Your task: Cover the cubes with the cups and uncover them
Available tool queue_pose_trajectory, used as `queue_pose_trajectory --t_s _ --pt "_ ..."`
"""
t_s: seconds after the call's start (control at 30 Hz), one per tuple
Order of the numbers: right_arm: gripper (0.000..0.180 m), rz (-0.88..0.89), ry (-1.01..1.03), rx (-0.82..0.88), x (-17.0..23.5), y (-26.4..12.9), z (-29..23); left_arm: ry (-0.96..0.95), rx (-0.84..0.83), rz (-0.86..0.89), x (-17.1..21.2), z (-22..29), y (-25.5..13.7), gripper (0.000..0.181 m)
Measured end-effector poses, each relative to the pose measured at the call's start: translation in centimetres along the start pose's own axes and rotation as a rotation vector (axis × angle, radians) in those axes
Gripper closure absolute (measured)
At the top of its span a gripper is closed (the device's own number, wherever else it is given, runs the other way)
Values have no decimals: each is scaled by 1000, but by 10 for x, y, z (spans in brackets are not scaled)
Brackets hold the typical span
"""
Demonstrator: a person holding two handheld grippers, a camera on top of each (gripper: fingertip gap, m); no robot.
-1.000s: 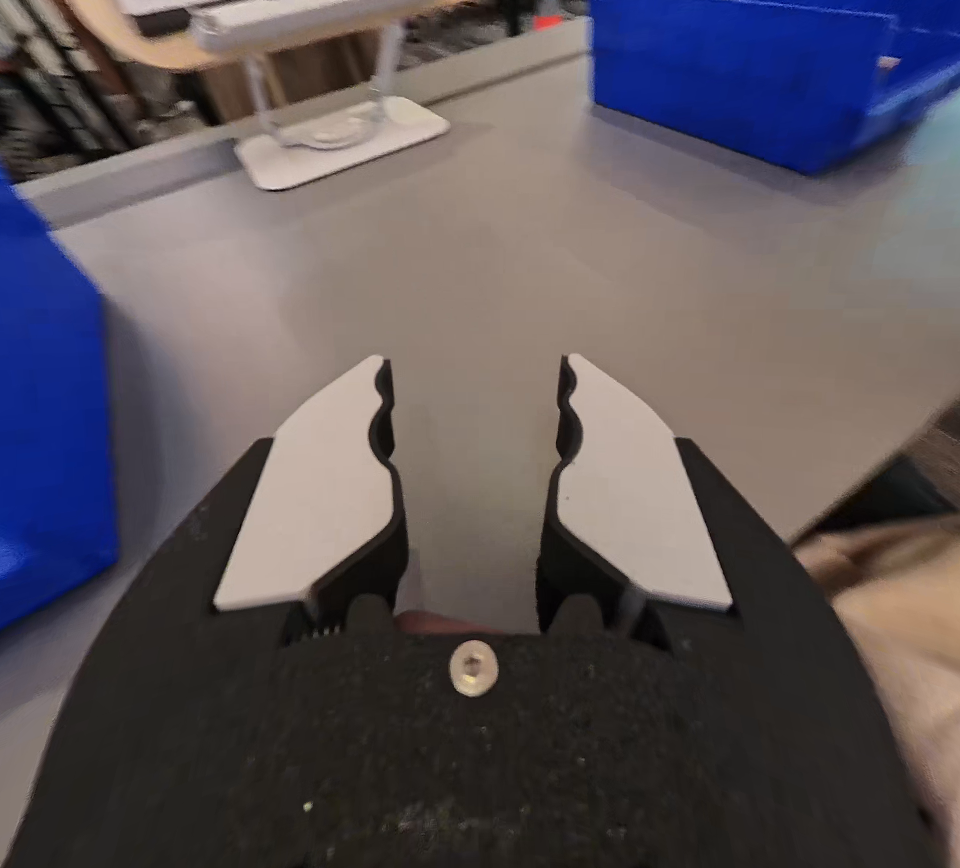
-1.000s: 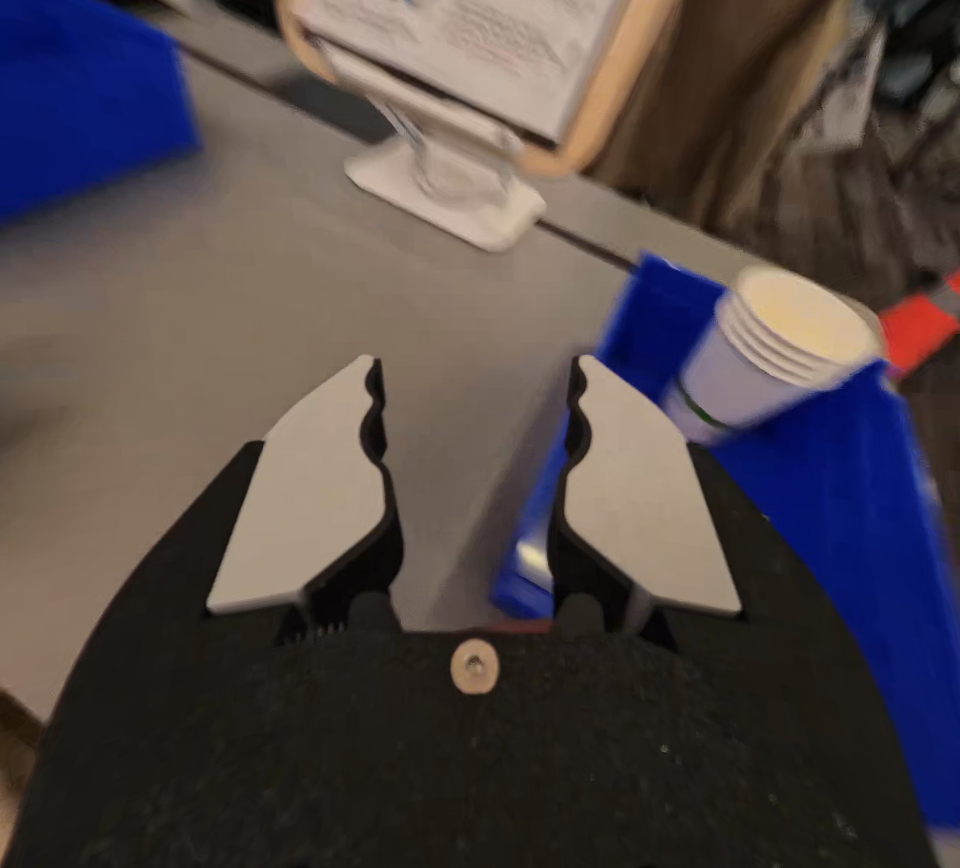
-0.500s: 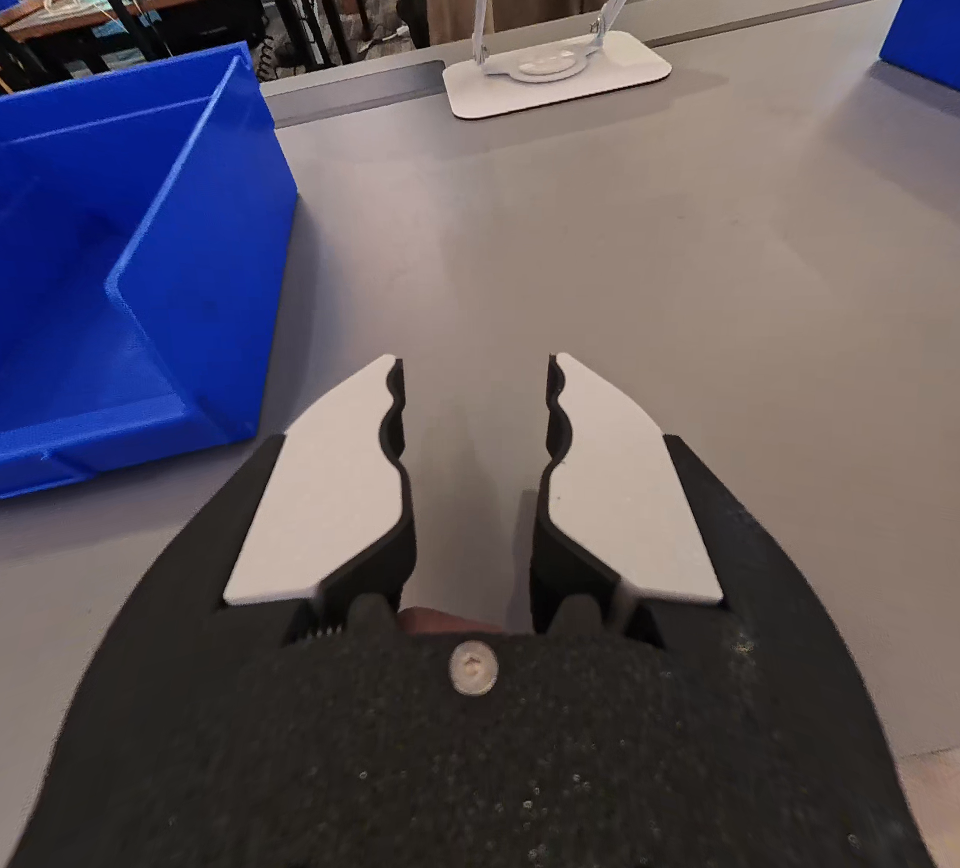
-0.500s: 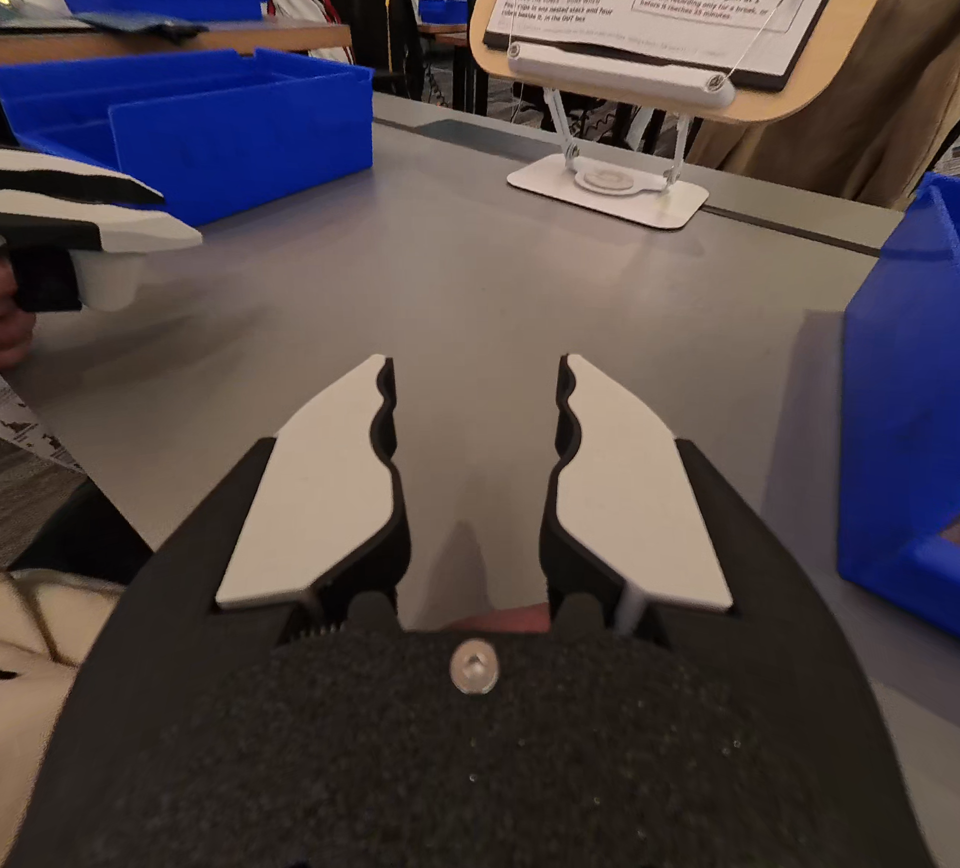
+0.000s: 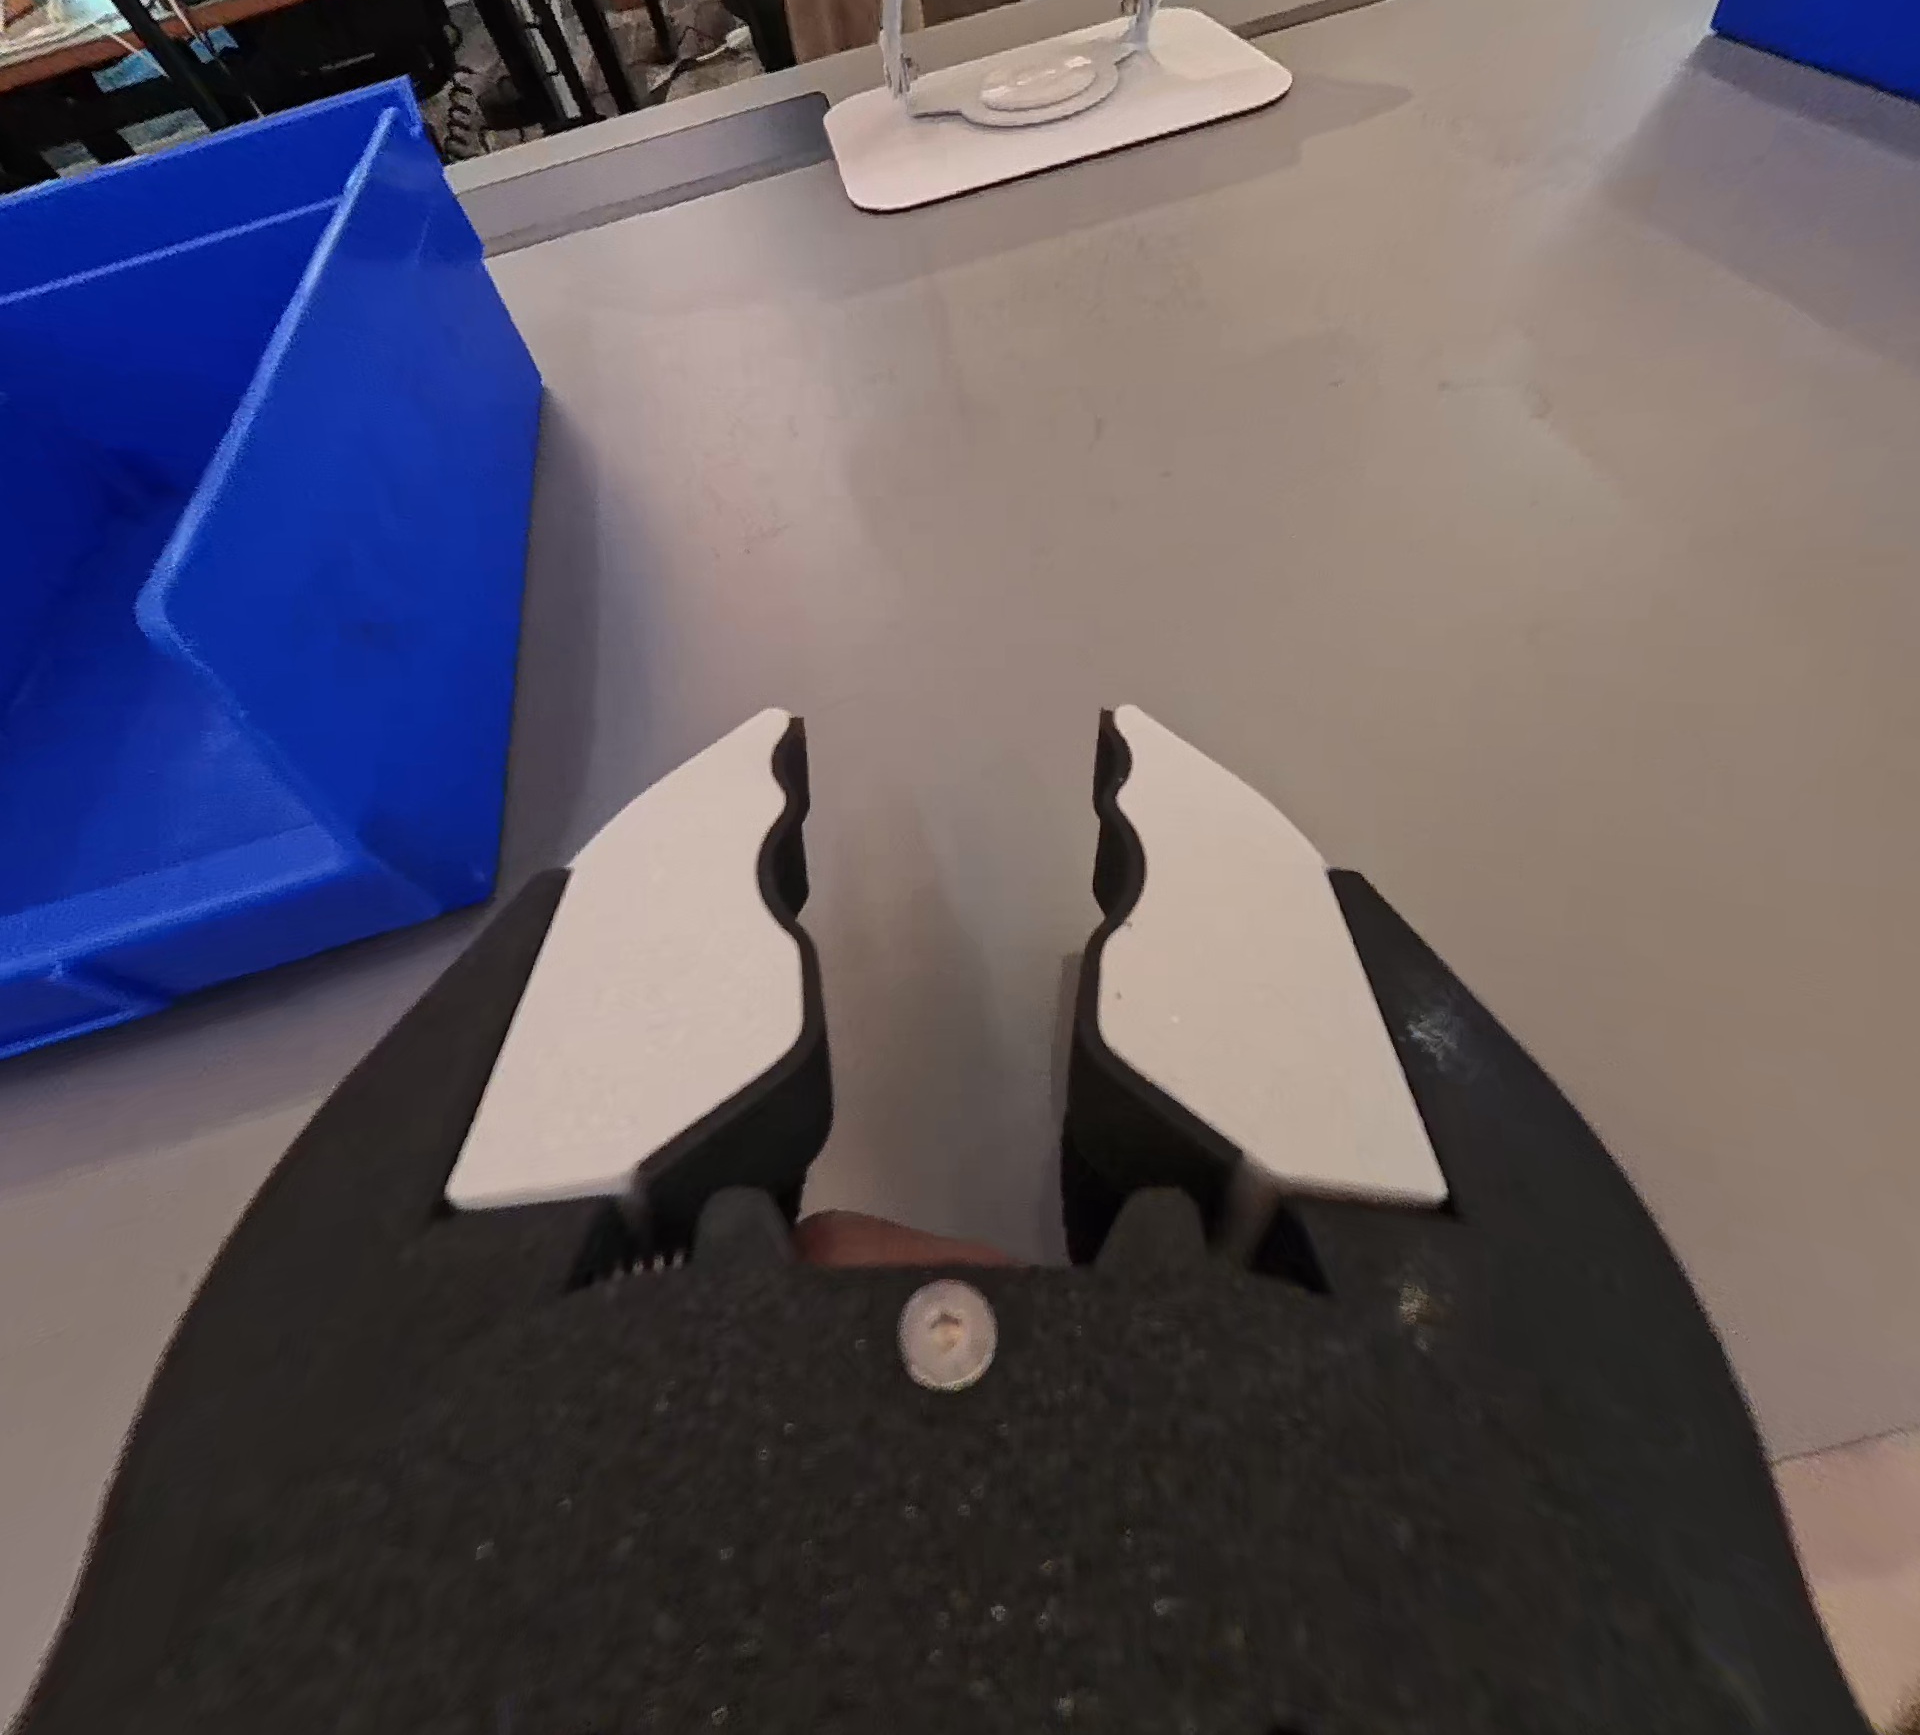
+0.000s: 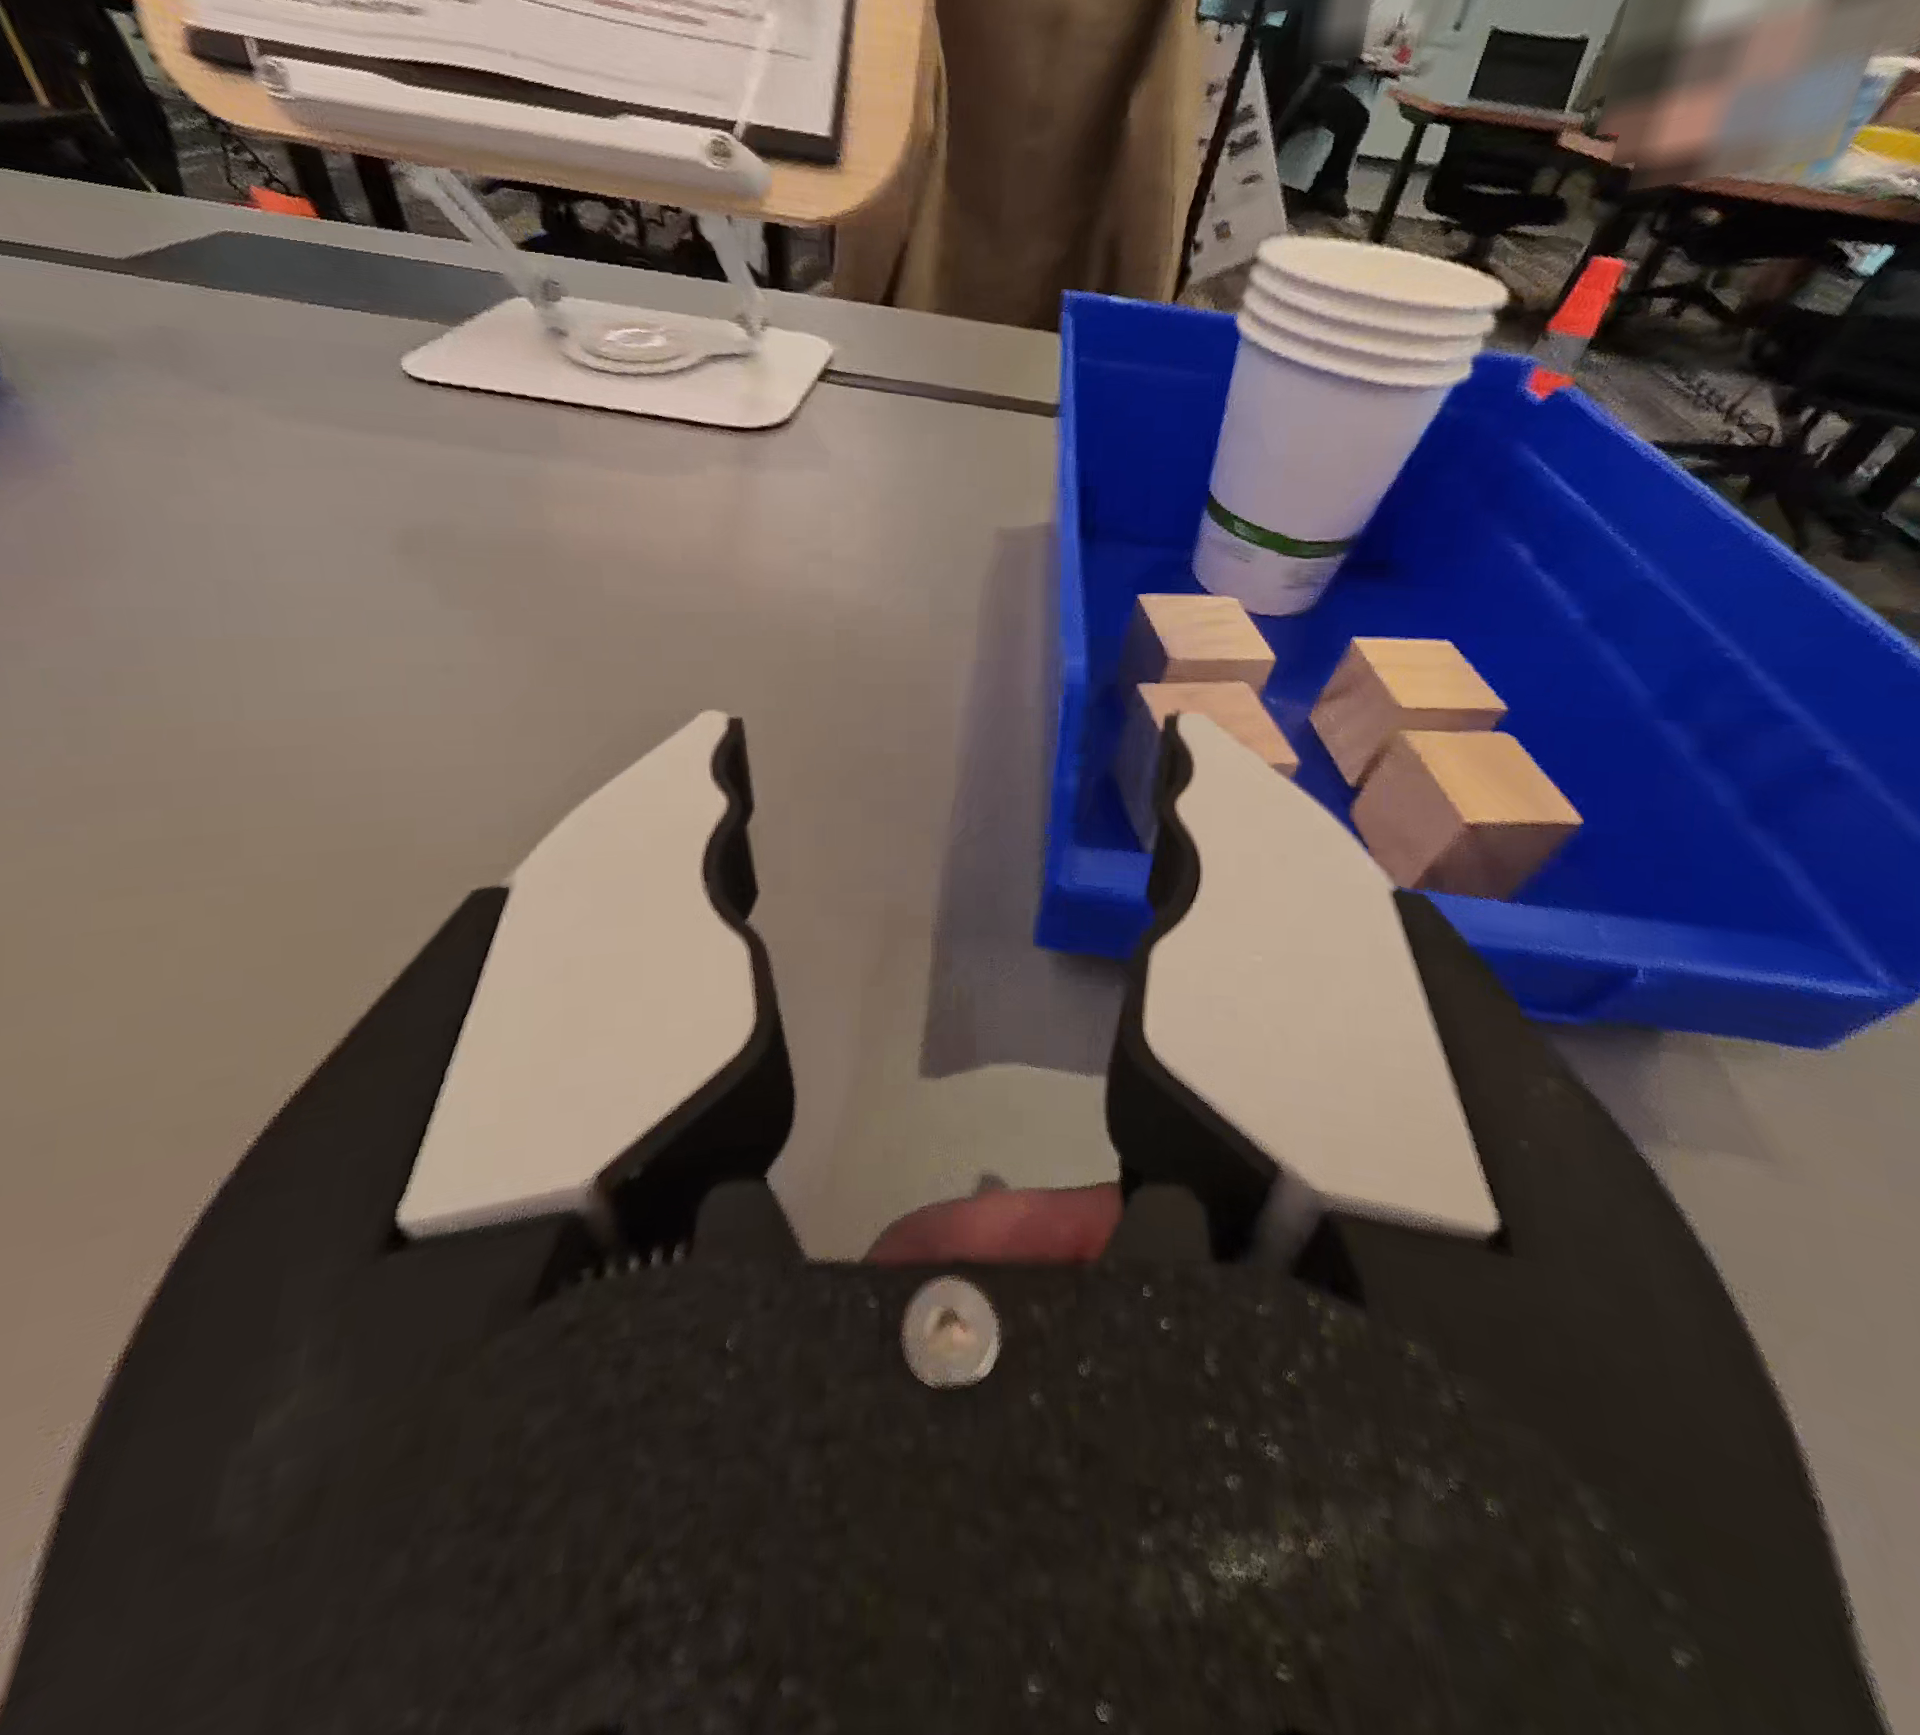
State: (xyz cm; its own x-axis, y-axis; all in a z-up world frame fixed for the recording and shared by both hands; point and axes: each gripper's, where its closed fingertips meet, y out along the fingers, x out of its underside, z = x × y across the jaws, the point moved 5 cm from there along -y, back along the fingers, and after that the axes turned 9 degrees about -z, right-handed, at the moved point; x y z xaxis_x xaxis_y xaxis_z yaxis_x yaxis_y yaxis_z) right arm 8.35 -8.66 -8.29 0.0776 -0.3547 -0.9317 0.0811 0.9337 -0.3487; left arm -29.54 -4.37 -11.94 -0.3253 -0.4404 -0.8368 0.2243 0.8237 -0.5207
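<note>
Over the grey counter point(image 5: 1299, 490): left gripper point(image 5: 951, 729) with fingers spread, empty. Right gripper point(image 6: 951, 735) likewise spread, near blue bin point(image 6: 1662, 979) at right, holding stacked cups point(image 6: 1330, 428) and four wooden cubes point(image 6: 1403, 698).

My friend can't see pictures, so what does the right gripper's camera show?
The open right gripper hovers over a grey table beside a blue bin. Inside the bin are four wooden cubes and a stack of white paper cups.

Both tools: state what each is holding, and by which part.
Nothing is held. The left tool and right tool are both open over the table; cups and cubes sit untouched in the bin.
</note>
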Motion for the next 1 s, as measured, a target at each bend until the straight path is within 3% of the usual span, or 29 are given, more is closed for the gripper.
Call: queue_pose_trajectory --t_s 0.37,0.53,0.63,0.73,0.8,0.9,1.0 --pt "94 -121 82 -134 8 31 -18 56 72 -18 2 23 -1 128" --pt "100 -108 108 -347 -7 37 -43 72 220 -35 -14 63 4 127" --pt "102 2 46 -233 -21 15 -20 130 374 -36 -42 119 11 122" --pt "111 120 56 69 -25 -16 44 123 538 7 -86 190 21 118" --pt "117 142 128 223 -20 -23 90 118 548 7 -112 234 39 113" --pt "115 30 216 242 2 -9 126 80 542 -38 -138 287 74 105" --pt "130 -46 207 244 15 11 140 56 484 -144 -143 312 108 112"
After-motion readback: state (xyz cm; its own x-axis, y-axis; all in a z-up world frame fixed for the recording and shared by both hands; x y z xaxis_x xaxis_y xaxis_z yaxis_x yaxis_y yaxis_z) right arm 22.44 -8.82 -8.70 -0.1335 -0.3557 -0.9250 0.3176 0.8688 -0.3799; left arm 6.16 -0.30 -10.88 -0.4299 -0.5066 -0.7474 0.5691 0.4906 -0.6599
